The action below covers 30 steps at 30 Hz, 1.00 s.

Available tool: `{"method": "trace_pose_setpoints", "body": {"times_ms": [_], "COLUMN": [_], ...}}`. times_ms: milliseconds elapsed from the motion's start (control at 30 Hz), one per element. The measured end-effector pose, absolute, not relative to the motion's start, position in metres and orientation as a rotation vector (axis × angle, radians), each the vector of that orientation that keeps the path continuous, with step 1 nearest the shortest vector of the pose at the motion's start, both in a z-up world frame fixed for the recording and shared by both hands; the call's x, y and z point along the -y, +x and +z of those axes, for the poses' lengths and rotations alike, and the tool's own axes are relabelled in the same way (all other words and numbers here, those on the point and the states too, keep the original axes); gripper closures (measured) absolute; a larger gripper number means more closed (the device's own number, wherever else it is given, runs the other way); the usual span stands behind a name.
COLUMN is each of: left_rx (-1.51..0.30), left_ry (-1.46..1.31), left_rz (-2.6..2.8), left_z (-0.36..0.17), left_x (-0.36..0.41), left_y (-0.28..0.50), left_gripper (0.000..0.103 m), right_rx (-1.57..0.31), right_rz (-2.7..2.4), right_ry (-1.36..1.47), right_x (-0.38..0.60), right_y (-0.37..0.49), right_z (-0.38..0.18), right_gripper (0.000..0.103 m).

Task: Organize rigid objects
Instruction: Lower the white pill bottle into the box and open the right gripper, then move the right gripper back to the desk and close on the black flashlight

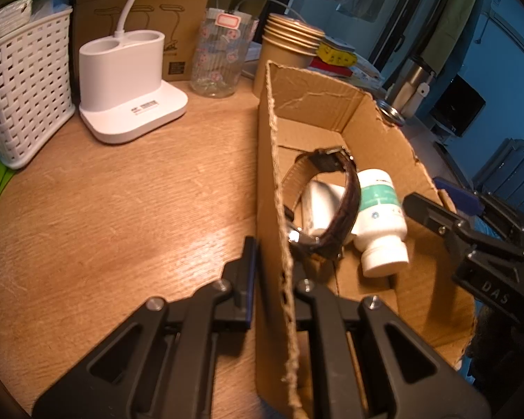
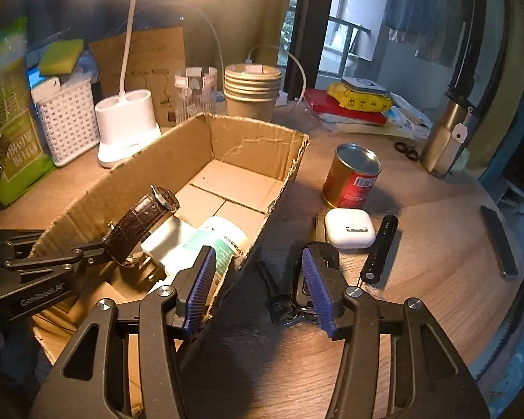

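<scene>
An open cardboard box [image 1: 314, 97] [image 2: 248, 139] sits on the wooden table. Inside lie a brown-strap watch [image 1: 346, 216] [image 2: 139, 220], a white plug [image 1: 321, 202] [image 2: 160, 241] and a white pill bottle [image 1: 380, 216] [image 2: 223, 241]. My left gripper [image 1: 272, 262] [image 2: 87, 255] is shut on the box's left wall. My right gripper [image 2: 258, 284] [image 1: 454, 202] is open and straddles the box's right wall, one finger inside and one outside, pads clear of it. On the table right of the box are a red can [image 2: 353, 178], a white earbud case [image 2: 349, 227], a black flashlight [image 2: 380, 248] and a black key bunch [image 2: 279, 300].
Behind the box stand a white lamp base [image 1: 129, 80] [image 2: 125, 129], a white basket [image 1: 24, 87], a glass jar [image 1: 220, 56] and stacked paper cups [image 1: 286, 49]. A steel flask [image 2: 443, 139] and a black strip [image 2: 499, 244] sit at the right, near the table's edge.
</scene>
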<state>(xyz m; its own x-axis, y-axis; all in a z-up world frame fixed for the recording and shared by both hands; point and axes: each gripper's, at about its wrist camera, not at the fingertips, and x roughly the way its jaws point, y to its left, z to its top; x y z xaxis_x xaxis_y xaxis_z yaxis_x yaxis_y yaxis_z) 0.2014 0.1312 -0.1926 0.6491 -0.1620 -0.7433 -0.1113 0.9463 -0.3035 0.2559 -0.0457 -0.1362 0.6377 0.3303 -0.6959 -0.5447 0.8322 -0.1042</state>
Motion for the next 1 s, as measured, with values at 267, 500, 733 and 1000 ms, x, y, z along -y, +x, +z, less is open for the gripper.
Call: {"method": "trace_pose_setpoints", "body": {"times_ms": [267, 500, 733, 1000], "left_rx": [-0.868, -0.868, -0.868, -0.868], "left_ry": [-0.338, -0.338, -0.339, -0.339], "left_rz": [-0.029, -0.029, -0.029, -0.029], "left_z": [-0.193, -0.193, -0.193, -0.193], "left_x": [-0.131, -0.131, -0.131, -0.131], "left_y": [0.202, 0.201, 0.201, 0.202], "left_gripper": [0.094, 0.094, 0.094, 0.094], "right_rx": [-0.687, -0.686, -0.700, -0.716], "right_rz": [0.479, 0.422, 0.372, 0.321], "right_ry": [-0.246, -0.213, -0.195, -0.170], "right_x": [0.075, 0.098, 0.118, 0.134], "right_y": [0.258, 0.266, 0.276, 0.294], "right_z": [-0.118, -0.115, -0.121, -0.129], "right_gripper": [0.042, 0.042, 0.042, 0.042]}}
